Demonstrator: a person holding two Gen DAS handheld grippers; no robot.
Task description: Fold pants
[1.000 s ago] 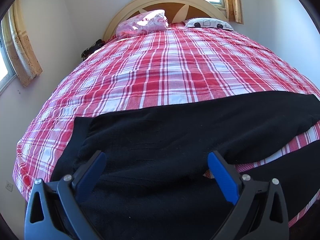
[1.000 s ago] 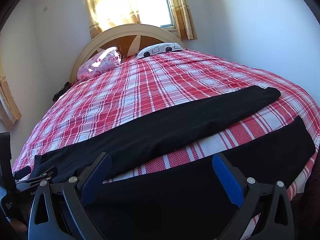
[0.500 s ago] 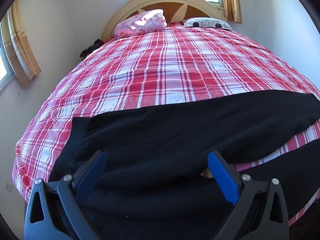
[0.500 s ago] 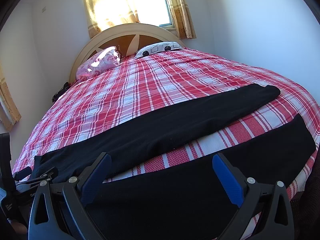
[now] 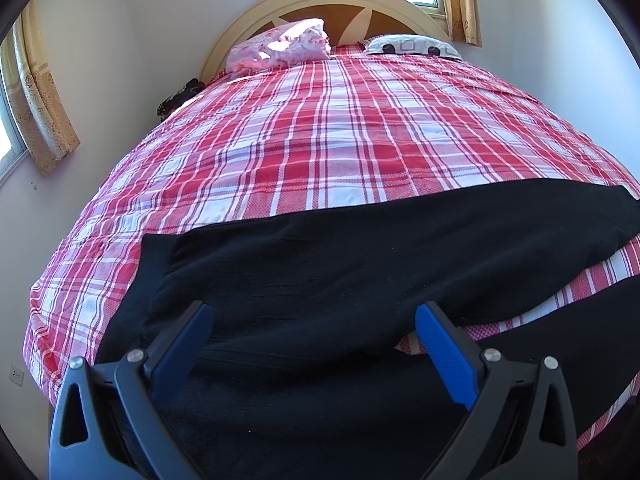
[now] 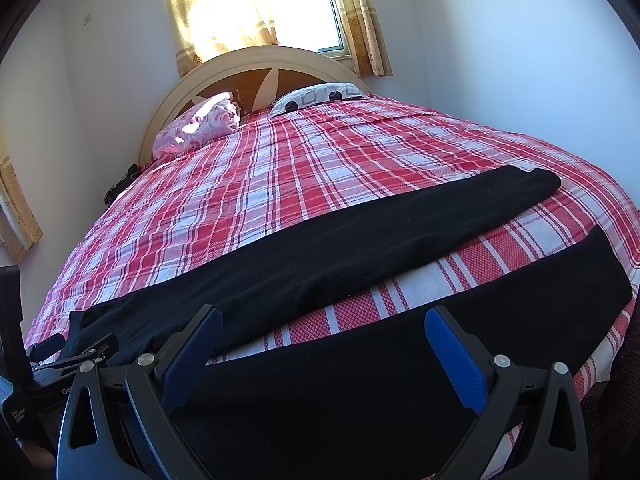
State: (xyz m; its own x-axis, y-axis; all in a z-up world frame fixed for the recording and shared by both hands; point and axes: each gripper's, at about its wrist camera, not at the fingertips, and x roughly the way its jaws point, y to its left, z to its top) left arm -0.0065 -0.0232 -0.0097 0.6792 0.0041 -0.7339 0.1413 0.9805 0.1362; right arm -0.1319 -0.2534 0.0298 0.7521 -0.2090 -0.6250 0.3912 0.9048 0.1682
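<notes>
Pants: my black pants (image 5: 320,276) lie flat across the foot end of the bed (image 5: 320,152), stretched from the left edge toward the right edge, on the red-and-white plaid cover.
Waist end: it sits near the bed's left edge, close under my left tongs, with a waistband strip showing along its left side.
Legs: the two legs part toward the right edge; the far leg (image 6: 360,236) runs up to a rounded cuff, the near leg (image 6: 400,360) lies along the foot edge, and a wedge of plaid shows between them.
Left tongs: my left gripper (image 5: 312,344) hangs over the waist part, its blue-padded fingers (image 5: 444,352) spread wide with nothing between them (I cannot tell whether the tips touch the cloth).
Right tongs: my right gripper (image 6: 320,344) hangs over the near leg, also spread wide and empty, one finger on each side of a broad stretch of black cloth.
Other hand seen from the right: part of my left tool shows at the lower left of the right wrist view, by the waist end.
Head end: a pink pillow (image 5: 280,46) and a white patterned pillow (image 5: 412,45) rest against the curved headboard (image 5: 336,4), well apart from the pants.
Room: a curtained window (image 6: 304,8) stands behind the headboard.
</notes>
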